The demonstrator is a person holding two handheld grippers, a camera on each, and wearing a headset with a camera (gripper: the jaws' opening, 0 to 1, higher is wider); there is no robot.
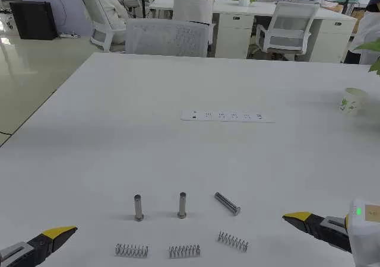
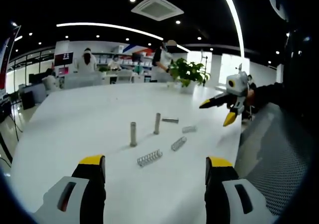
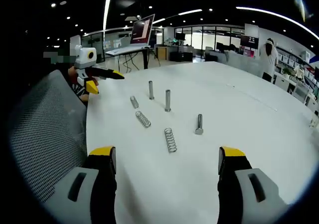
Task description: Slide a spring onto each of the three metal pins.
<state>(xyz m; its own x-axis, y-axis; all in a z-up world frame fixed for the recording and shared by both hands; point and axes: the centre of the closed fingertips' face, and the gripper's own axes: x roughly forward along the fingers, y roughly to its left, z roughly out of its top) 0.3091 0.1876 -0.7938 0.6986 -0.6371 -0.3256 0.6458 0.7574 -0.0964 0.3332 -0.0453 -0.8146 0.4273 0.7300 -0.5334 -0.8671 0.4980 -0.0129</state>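
Left gripper cut by bottom-left edge; right gripper cut by right edge; cup pattern blurred.

Three cameras, all trained on one patch of desk.

My head camera looks forward and down from the near edge. It takes in the whole desk top, with the pins and springs close and low in the frame and the office behind. The camera on my left gripper rides low over the surface and looks along its jaws, angled inward to the right. The one on my right gripper rides as low and is angled inward to the left. Both gripper views share the pins and springs at middle distance, and each catches the other gripper beyond them.
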